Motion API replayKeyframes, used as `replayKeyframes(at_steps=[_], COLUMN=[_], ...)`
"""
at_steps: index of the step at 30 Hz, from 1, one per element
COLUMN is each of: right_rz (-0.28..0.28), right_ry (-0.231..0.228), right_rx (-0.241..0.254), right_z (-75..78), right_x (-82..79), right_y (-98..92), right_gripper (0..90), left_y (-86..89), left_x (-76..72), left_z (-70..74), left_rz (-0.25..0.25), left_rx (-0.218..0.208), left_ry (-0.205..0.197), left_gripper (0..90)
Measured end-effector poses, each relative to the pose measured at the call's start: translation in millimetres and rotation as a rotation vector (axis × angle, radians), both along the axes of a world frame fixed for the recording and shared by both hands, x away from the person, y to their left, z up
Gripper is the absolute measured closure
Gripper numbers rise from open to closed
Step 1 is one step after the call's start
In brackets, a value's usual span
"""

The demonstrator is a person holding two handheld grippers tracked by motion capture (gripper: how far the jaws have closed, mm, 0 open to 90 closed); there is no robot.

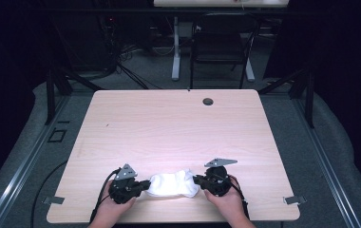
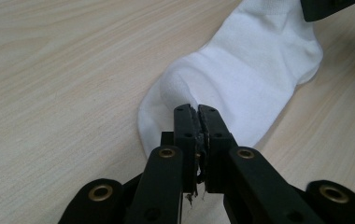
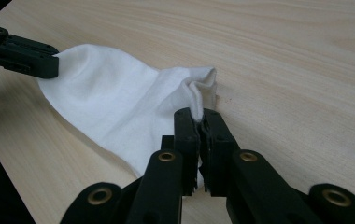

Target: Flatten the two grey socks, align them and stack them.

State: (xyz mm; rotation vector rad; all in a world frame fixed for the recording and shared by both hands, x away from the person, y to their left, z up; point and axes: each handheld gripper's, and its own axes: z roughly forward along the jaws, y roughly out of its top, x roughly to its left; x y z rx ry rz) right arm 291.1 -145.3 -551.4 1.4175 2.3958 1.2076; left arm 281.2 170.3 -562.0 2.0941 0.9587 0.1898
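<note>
A white sock (image 1: 173,184) lies across the near edge of the light wooden table (image 1: 169,128), stretched between both grippers. My left gripper (image 1: 146,185) pinches the sock's left end, and in the left gripper view its jaws (image 2: 197,111) are closed on a fold of the white sock (image 2: 250,70). On the other side, my right gripper (image 1: 196,180) is shut on the right end. The right gripper view has a pinch of fabric caught at the jaw tips (image 3: 198,114), with the sock (image 3: 115,102) running away to the other gripper (image 3: 21,53).
A round cable hole (image 1: 208,101) sits near the table's far edge. Bare wood stretches beyond the sock. A black chair (image 1: 219,45) and a white desk leg (image 1: 175,47) stand on the floor behind the table. Metal brackets (image 1: 293,200) sit at the near corners.
</note>
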Motion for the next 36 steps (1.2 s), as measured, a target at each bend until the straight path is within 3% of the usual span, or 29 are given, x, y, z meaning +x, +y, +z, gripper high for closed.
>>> replayKeyframes(at_steps=[20, 36], right_rz=[0.006, 0.026], right_ry=[0.017, -0.010], right_rx=[-0.041, -0.027], right_z=[-13.0, -13.4], right_x=[5.3, 5.3], right_y=[1.6, 5.6], right_gripper=[85.5, 84.8], left_y=[0.5, 3.3], left_x=[3.8, 2.6], left_z=[-12.7, -7.3], left_rz=[0.013, 0.016], left_rx=[0.033, 0.022], left_ry=[0.028, 0.018], left_gripper=[86.7, 84.5])
